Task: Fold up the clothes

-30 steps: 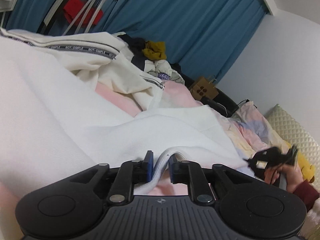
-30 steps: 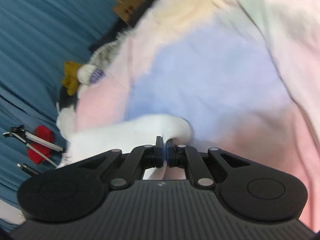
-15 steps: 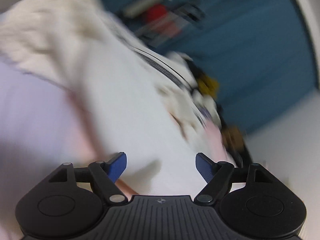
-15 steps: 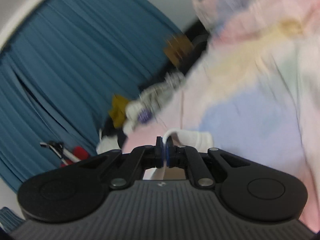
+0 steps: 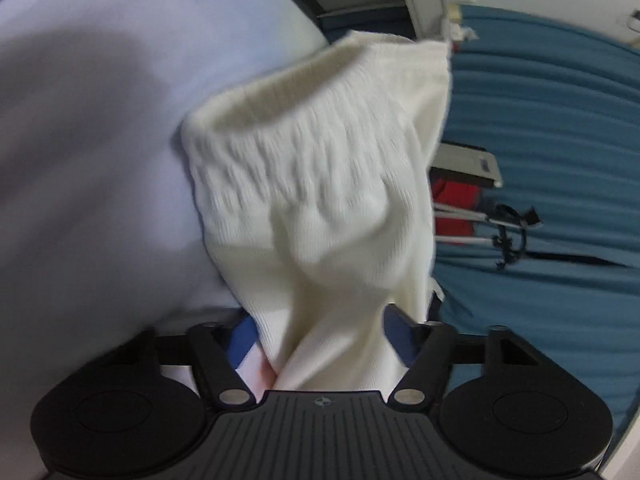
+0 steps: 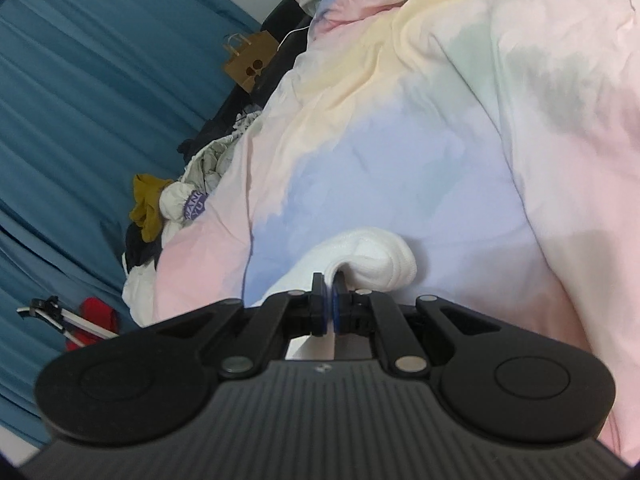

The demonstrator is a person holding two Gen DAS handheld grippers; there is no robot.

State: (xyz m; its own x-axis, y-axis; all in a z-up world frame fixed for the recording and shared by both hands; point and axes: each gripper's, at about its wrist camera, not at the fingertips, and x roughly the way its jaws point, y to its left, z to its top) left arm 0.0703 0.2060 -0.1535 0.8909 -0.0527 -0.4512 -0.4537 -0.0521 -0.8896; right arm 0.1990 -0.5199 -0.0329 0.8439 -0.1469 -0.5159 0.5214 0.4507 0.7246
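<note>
One pastel duvet (image 6: 460, 128) covers the bed and fills most of the right wrist view, blotched in pink, yellow, pale green and lilac; in the left wrist view it shows only as a smooth lilac surface (image 5: 88, 128). One blue curtain (image 6: 80, 92) hangs behind the bed in long pleats and appears in both views (image 5: 560, 120).

One white knit garment (image 5: 320, 184) is the piece being handled. In the left wrist view it hangs as a broad, cream-white ribbed panel with a puckered band across it and a thick rolled edge at the top, slightly blurred. It runs down between the fingers of the left gripper (image 5: 322, 334), whose blue pads (image 5: 244, 336) stand well apart on either side of the cloth without pinching it. In the right wrist view a bunched fold of the same garment (image 6: 372, 258) lies against the duvet, and the right gripper (image 6: 330, 308) is clamped tight on its edge.

One heap of other clothes (image 6: 176, 208) lies at the bed's edge by the curtain, with a mustard piece (image 6: 146, 204) and a white piece with purple lettering on top. One brown paper bag (image 6: 250, 66) stands further along; its contents cannot be seen. One red object (image 6: 98, 318) sits by white poles (image 6: 80, 326).
</note>
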